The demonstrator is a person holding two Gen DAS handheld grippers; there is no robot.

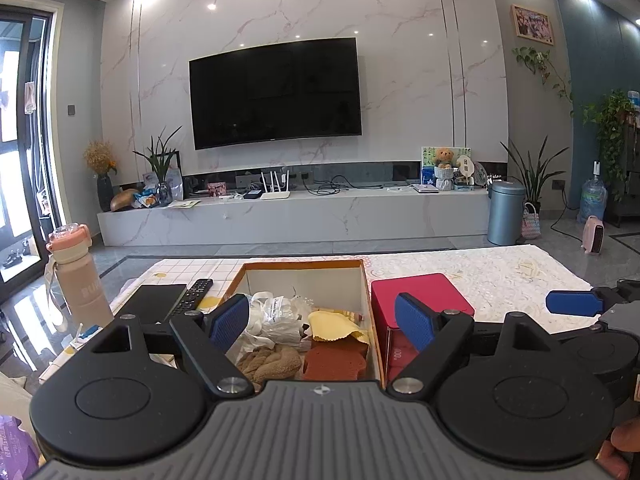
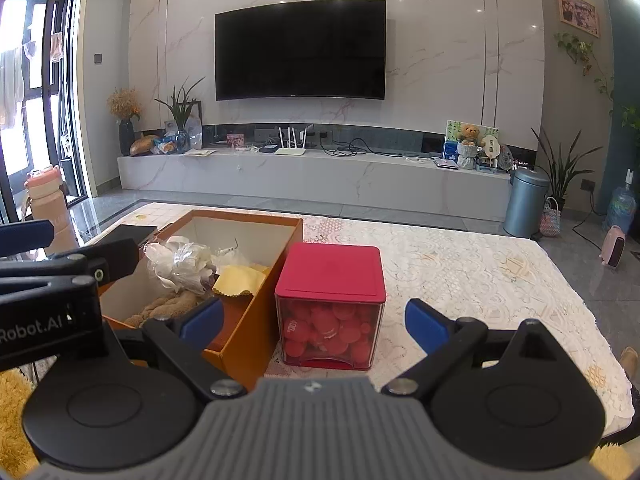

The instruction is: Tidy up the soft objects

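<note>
Orange box (image 2: 256,320), yellow cloth (image 2: 239,280) — red-lidded container (image 2: 332,276), white lace tablecloth (image 2: 480,280).

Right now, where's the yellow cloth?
In the orange box, toward its right wall: yellow cloth lies right of the crumpled white plastic bag, left of the red-lidded container.

We see the right hand-held gripper (image 2: 314,326) spread wide and empty, framing the red-lidded container (image 2: 330,304) on the surface (image 2: 480,276). Just left — the orange box (image 2: 256,316) holds a yellow cloth (image 2: 239,280) and crumpled plastic (image 2: 182,262).
</note>
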